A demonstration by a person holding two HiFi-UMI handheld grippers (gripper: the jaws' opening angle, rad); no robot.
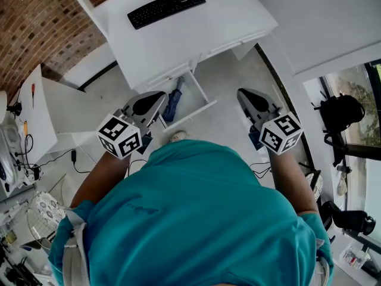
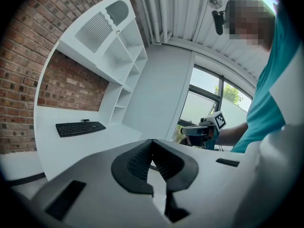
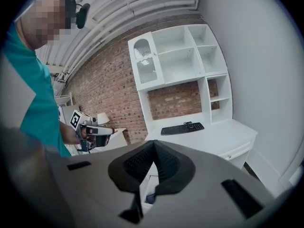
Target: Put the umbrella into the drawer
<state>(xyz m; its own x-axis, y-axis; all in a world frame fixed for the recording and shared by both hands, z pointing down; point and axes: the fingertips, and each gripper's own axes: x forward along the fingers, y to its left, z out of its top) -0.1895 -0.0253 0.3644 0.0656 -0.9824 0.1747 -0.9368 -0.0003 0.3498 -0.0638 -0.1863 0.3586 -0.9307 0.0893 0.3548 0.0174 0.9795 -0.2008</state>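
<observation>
Both handheld grippers, left and right, are clenched empty. Folded dark-blue umbrella lies inside open white drawer, three o'clock from left tip.

Near frame centre the open drawer stands clear from above on its right, the umbrella filling its left, the desk apparently overhanging its back.
</observation>
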